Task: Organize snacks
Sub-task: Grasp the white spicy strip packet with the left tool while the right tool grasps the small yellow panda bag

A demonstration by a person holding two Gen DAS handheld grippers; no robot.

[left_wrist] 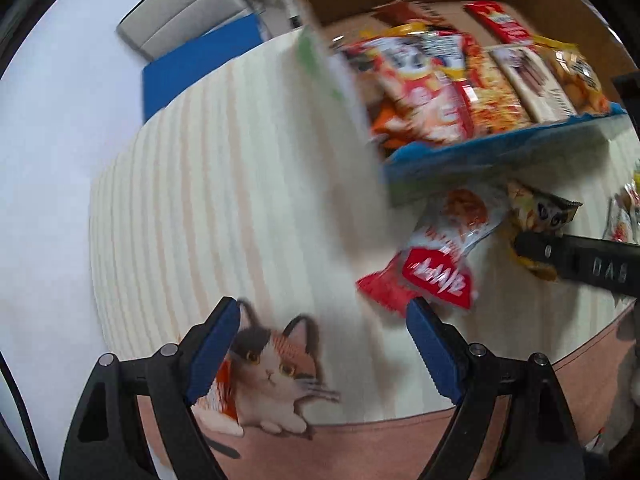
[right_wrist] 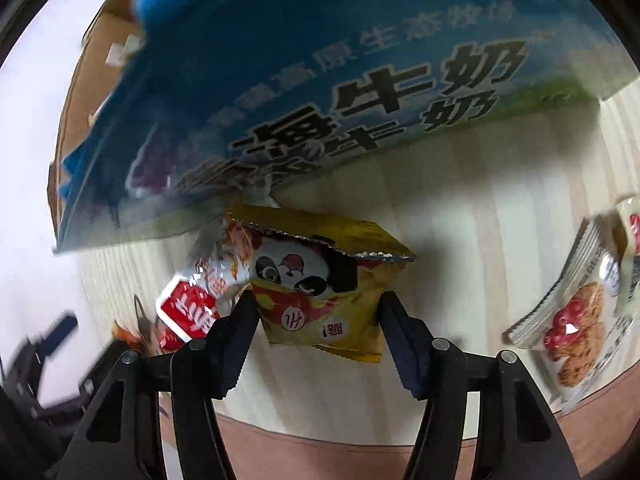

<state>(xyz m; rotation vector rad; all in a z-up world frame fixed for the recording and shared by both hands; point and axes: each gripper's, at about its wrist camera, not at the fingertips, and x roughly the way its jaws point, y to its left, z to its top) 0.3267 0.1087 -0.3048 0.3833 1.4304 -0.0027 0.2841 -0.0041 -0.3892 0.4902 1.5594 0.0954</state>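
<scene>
A blue milk carton box (left_wrist: pixel 480 152) stands on the pale striped table and holds several snack packets (left_wrist: pixel 460 80). In front of it lie a red-and-white packet (left_wrist: pixel 436 264) and a yellow panda packet (right_wrist: pixel 320 300). My right gripper (right_wrist: pixel 318 304) points down at the yellow packet, with a pad against each of its sides. One right finger (left_wrist: pixel 576 260) shows in the left wrist view, lying over that packet. My left gripper (left_wrist: pixel 324 320) hangs open above the table, just left of the red-and-white packet (right_wrist: pixel 188 308), with nothing between its fingers.
A cat picture (left_wrist: pixel 272 368) is printed on the table mat near the front edge. Cookie packets (right_wrist: pixel 576 320) lie to the right of the yellow one. The box's blue side (right_wrist: pixel 320 80) rises close behind. A blue seat (left_wrist: pixel 192 68) stands beyond the table.
</scene>
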